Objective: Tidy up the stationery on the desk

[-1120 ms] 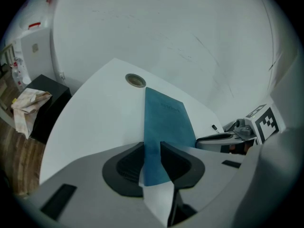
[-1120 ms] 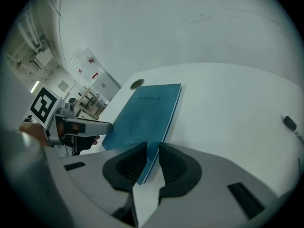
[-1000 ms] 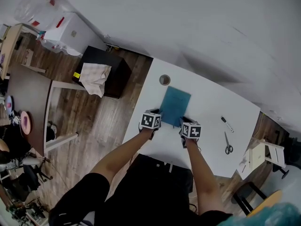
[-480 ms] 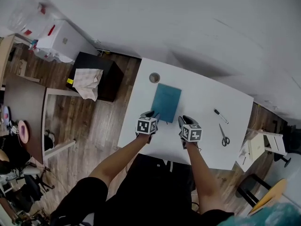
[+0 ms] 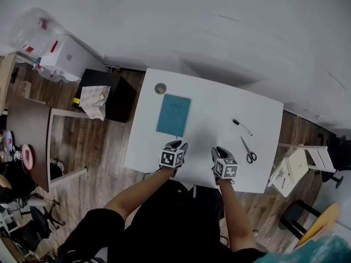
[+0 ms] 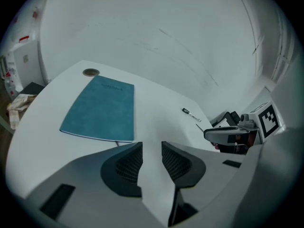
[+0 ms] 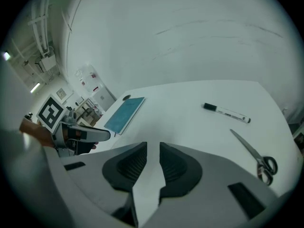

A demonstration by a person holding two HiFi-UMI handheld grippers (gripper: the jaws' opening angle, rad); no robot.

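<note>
Holding both grippers above the desk's (image 5: pixel 205 100) near edge, we keep the left gripper (image 5: pixel 178 144) gaping, its jaws just opened wider and empty. The right gripper (image 5: pixel 219 149) is also parted, gripping nothing. The blue notebook (image 5: pixel 173 114) lies flat beyond the left one; the marker (image 5: pixel 241 127) and scissors (image 5: pixel 248 150) lie further right.

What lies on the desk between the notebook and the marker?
Nothing: in the head view the desk between notebook and marker is bare. The scissors lie beside the marker, off that line.
</note>
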